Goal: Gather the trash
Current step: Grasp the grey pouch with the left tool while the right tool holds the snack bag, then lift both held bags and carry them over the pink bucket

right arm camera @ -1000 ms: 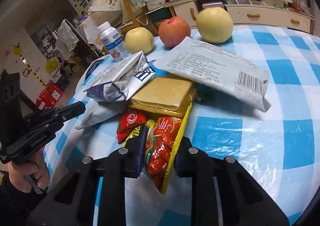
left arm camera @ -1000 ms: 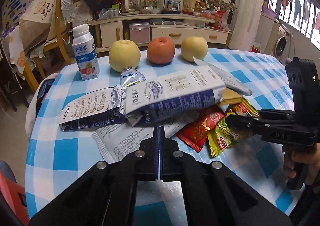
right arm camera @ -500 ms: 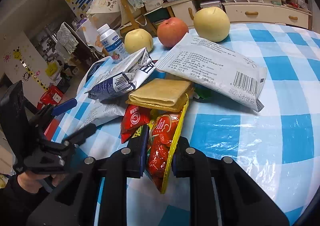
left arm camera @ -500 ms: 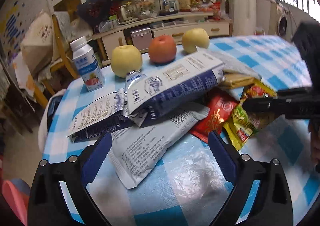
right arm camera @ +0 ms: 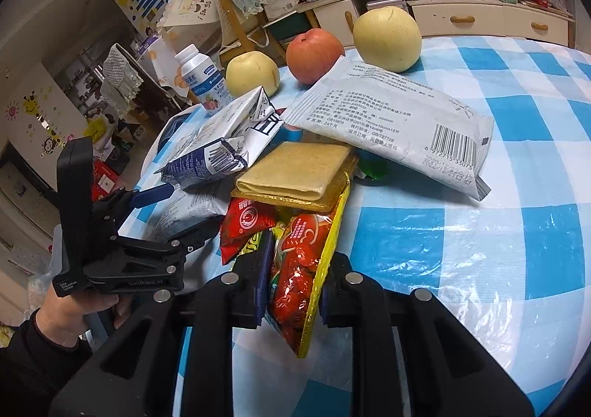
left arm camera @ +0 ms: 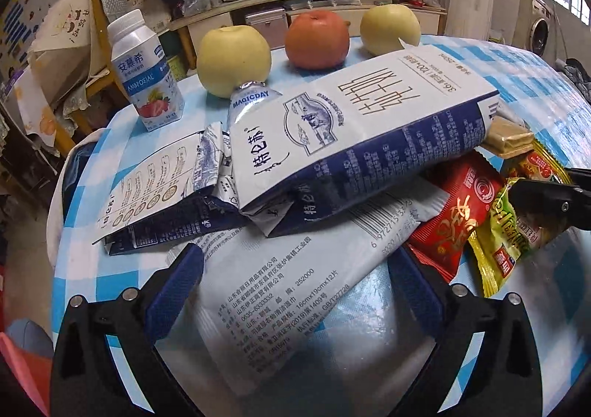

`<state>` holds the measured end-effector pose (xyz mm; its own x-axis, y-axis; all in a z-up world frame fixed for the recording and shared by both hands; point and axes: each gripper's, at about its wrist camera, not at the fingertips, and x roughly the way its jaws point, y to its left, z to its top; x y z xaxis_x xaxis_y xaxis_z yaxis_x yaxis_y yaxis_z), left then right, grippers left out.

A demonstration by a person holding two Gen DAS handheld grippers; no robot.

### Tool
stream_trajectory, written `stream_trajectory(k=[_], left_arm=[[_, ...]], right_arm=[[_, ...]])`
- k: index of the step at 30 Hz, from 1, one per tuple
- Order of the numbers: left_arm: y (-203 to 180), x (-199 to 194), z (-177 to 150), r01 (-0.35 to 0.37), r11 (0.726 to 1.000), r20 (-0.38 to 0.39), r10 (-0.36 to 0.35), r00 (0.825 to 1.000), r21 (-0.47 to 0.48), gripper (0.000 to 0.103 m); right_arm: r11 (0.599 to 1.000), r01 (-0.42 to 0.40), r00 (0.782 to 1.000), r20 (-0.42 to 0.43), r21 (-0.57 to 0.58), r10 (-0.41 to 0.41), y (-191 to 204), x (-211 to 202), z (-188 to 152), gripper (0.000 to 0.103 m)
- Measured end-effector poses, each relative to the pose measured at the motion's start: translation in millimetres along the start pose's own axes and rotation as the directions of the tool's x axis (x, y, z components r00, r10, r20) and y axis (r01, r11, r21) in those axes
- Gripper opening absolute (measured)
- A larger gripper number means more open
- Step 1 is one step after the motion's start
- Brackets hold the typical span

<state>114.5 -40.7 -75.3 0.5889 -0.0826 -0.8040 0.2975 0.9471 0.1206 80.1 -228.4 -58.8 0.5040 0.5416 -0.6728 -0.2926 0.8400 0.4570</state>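
- Left wrist view: the left gripper point(left arm camera: 295, 276) is standing with its fingers point(left arm camera: 177, 284) spread wide, one on each side of the grey pouch point(left arm camera: 280, 291), which is lying flat on the checked surface point(left arm camera: 535, 99).
- Whether the fingers are touching the pouch cannot be told.
- A crushed carton point(left arm camera: 354, 132) is lying tilted on top of the pouch's far end; a second flattened carton point(left arm camera: 147, 195) is lying just to its left.
- A red sachet point(left arm camera: 461, 210) and a yellow wrapper point(left arm camera: 498, 247) are lying to the right of the pouch; the right gripper's dark finger is entering from the right edge at the wrapper.
- A drink bottle point(left arm camera: 147, 69), two pears point(left arm camera: 232, 60) and an apple point(left arm camera: 317, 38) are standing in a row at the far edge, apart from the trash.
- Right wrist view: the right gripper point(right arm camera: 293, 284) is clamping the wrapper point(right arm camera: 303, 269) between its fingers point(right arm camera: 258, 280); the wrapper is standing on edge, its far end reaching under a tan wafer pack point(right arm camera: 295, 173).
- The sachet point(right arm camera: 245, 225) is touching the wrapper's left side.
- A second grey pouch point(right arm camera: 399, 125) is lying beyond the wafer pack, just in front of the apple point(right arm camera: 314, 55) and the nearer pear point(right arm camera: 386, 38).
- The left gripper point(right arm camera: 177, 210) is showing at the left, held in a hand point(right arm camera: 74, 310), its fingers apart at the pile's edge.
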Motion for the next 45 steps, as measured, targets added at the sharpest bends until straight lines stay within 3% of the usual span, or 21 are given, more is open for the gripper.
stream_trajectory(k=[1,2,3,4,8,11,17,29,45], left_arm=[[0.1,0.0,1.0,0.002,1.0,0.007,-0.002,1.0,-0.005,0.088],[0.9,-1.1,2.1,-0.01,1.0,0.02,0.01,1.0,-0.008,0.072],[-0.4,-2.1,3.2,-0.026,1.0,0.025,0.026,0.999,-0.002,0.067],[-2.4,-3.5,3.7,-0.045,0.999,0.027,0.045,0.999,0.007,0.055],[5.6,-12.4,3.7,-0.003,0.999,0.044,0.005,0.999,-0.038,0.044],[6.4,-28.7,5.4,0.004,0.999,0.085,0.001,0.996,-0.051,0.027],[18.4,-53.6,3.5,0.079,0.99,0.133,-0.064,0.989,-0.114,0.021],[20.5,-88.5,-7.7,0.143,0.981,0.211,-0.113,0.971,-0.133,0.018],[29.4,-143.8,-10.4,0.164,0.975,0.332,-0.107,0.937,-0.148,0.017]], right_arm=[[1.0,0.0,1.0,0.001,-0.001,0.0,0.1,-0.2,-0.1,0.023],[1.0,-0.002,1.0,0.001,-0.002,0.002,0.5,-0.7,-0.5,0.023],[1.0,-0.004,1.0,0.002,-0.004,0.004,1.1,-1.2,-0.5,0.023],[1.0,-0.005,1.0,0.005,-0.009,0.005,2.4,-2.3,-0.8,0.022],[1.0,-0.017,1.0,0.011,-0.014,0.017,4.6,-5.5,-1.2,0.021],[1.0,-0.025,1.0,0.018,-0.014,0.025,5.3,-7.7,-1.2,0.02],[0.999,-0.037,0.998,0.045,-0.026,0.038,7.7,-14.8,-0.3,0.02],[0.996,-0.05,0.986,0.152,-0.074,0.061,28.0,-47.1,8.4,0.018],[0.99,-0.077,0.967,0.235,-0.119,0.103,57.0,-82.1,15.1,0.018]])
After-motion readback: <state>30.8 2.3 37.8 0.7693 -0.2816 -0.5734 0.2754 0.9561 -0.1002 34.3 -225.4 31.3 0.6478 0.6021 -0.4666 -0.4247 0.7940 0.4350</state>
